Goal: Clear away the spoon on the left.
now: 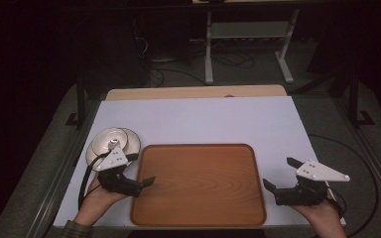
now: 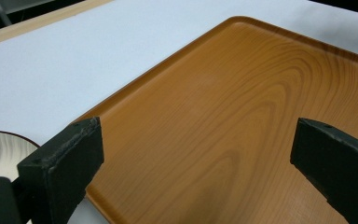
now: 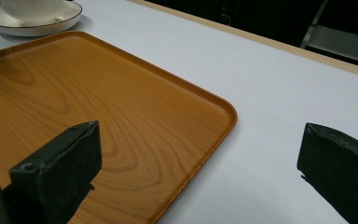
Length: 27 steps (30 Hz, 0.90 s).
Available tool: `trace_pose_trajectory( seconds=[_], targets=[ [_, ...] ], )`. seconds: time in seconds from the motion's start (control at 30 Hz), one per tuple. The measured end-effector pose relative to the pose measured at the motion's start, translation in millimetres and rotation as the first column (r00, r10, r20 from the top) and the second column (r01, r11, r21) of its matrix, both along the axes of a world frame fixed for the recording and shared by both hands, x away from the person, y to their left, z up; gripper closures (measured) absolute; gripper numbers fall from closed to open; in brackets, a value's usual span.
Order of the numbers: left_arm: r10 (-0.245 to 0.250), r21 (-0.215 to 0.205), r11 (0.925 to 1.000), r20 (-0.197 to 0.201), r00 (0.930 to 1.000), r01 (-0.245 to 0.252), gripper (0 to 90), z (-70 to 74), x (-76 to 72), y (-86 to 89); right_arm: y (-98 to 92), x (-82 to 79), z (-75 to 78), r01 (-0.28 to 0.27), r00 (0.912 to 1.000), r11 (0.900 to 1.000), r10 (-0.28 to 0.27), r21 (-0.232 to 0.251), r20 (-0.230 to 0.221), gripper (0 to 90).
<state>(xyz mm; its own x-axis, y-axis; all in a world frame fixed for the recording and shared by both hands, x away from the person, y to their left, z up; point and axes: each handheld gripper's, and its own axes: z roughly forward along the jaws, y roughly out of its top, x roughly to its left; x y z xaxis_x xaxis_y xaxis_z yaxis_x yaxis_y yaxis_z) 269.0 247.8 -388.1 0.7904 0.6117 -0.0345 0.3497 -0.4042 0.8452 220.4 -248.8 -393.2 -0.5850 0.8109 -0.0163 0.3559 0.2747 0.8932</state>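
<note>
Both grippers sitting w/ jaws spread, holding nothing: left gripper [image 1: 140, 171] at the tray's [image 1: 198, 218] left edge, right gripper [image 1: 281, 174] just off its right side. Cup and saucer [image 1: 113, 143] waiting beside the tray's far-left corner. Prob. next: left one reaching for the saucer.
</note>
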Motion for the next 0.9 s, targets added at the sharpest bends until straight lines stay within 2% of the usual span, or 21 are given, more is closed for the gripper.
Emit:
trace_pose_trajectory(
  seconds=[0.13,0.2,0.27,0.37,0.5,0.7,0.77,0.9],
  targets=[
    [-0.004,0.005,1.0000,-0.003,1.0000,0.004,2.1,0.0,-0.2,-0.5,0.3,0.1,-0.3,-0.002,1.0000,1.000,0.002,-0.001,0.001,0.0],
    [-0.007,0.003,1.0000,-0.002,1.0000,0.007,6.1,-0.1,-0.6,-0.5,0.4,0.1,-0.5,-0.002,1.0000,1.000,0.002,-0.001,-0.001,0.0],
    [-0.009,0.002,1.0000,-0.006,0.9999,0.009,6.4,0.1,-0.6,-1.0,0.7,0.2,-0.9,-0.002,1.0000,1.000,0.002,-0.001,-0.001,0.0],
    [-0.013,0.004,0.9999,-0.008,0.9999,0.014,11.6,-0.1,-1.6,-1.4,1.8,0.8,-1.7,-0.006,1.0000,1.000,0.006,-0.003,-0.004,0.0],
    [-0.003,0.010,0.9999,-0.030,0.9995,0.004,18.4,-1.2,-0.1,0.7,3.0,2.0,-3.1,-0.013,0.9999,1.000,0.013,-0.008,-0.006,0.0],
    [0.014,0.000,0.9999,-0.057,0.9983,-0.014,45.1,1.4,2.9,5.8,4.6,3.1,-4.8,-0.021,0.9998,1.000,0.021,-0.010,-0.007,0.0],
    [0.019,0.006,0.9998,-0.058,0.9981,-0.019,56.4,1.8,4.2,7.1,4.8,3.5,-5.2,-0.022,0.9997,1.000,0.022,-0.010,-0.008,0.0],
    [0.024,0.010,0.9997,-0.071,0.9972,-0.023,72.7,1.3,8.3,9.6,5.1,3.5,-5.6,-0.023,0.9997,1.000,0.023,-0.012,-0.008,0.0]
  ],
)
